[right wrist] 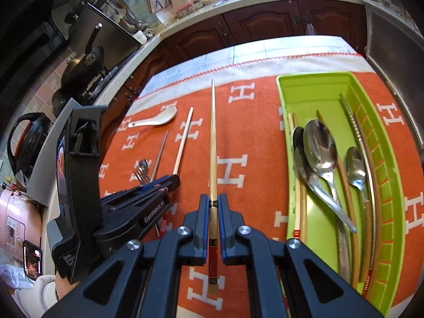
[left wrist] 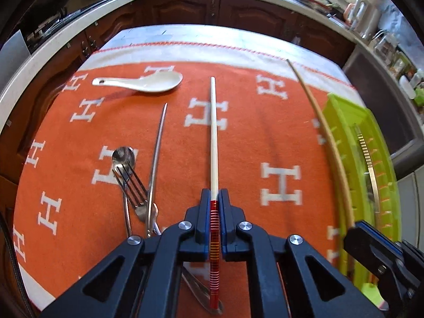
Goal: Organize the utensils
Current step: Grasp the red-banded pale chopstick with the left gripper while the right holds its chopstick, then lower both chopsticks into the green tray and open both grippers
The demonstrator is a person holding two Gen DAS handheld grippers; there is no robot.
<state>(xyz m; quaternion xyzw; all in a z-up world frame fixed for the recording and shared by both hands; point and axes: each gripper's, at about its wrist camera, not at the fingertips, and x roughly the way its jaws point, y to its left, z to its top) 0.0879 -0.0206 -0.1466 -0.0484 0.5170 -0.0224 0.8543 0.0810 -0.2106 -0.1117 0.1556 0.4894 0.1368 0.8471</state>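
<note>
An orange tablecloth (right wrist: 254, 143) patterned with white H letters covers the table, with dark wood cabinets (right wrist: 265, 29) and a pale countertop (left wrist: 79, 18) curving behind it. On the cloth's right side sits a lime-green utensil tray (right wrist: 312, 90), already holding a large steel spoon (right wrist: 320, 148), a smaller steel spoon (right wrist: 356, 167), a dark ladle-like spoon (right wrist: 302, 156) and several chopsticks laid lengthwise. The left gripper (left wrist: 215, 198) is clenched on a pale chopstick with a red banded handle (left wrist: 213, 132), its tip pointing away over the middle of the cloth. The right gripper (right wrist: 213, 204) is likewise clamped on a tan chopstick with a red and black handle (right wrist: 212, 137), which lies just left of the tray and reaches toward the cloth's white border. Near the cloth's far left lies a white ceramic soup spoon (left wrist: 143, 82). Closer in, a steel fork (left wrist: 132, 185) rests across a steel spoon (left wrist: 122, 156), and a thin metal chopstick (left wrist: 157, 156) lies just beside them, touching the fork near its neck. Whether the held chopsticks touch the cloth cannot be told.
</note>
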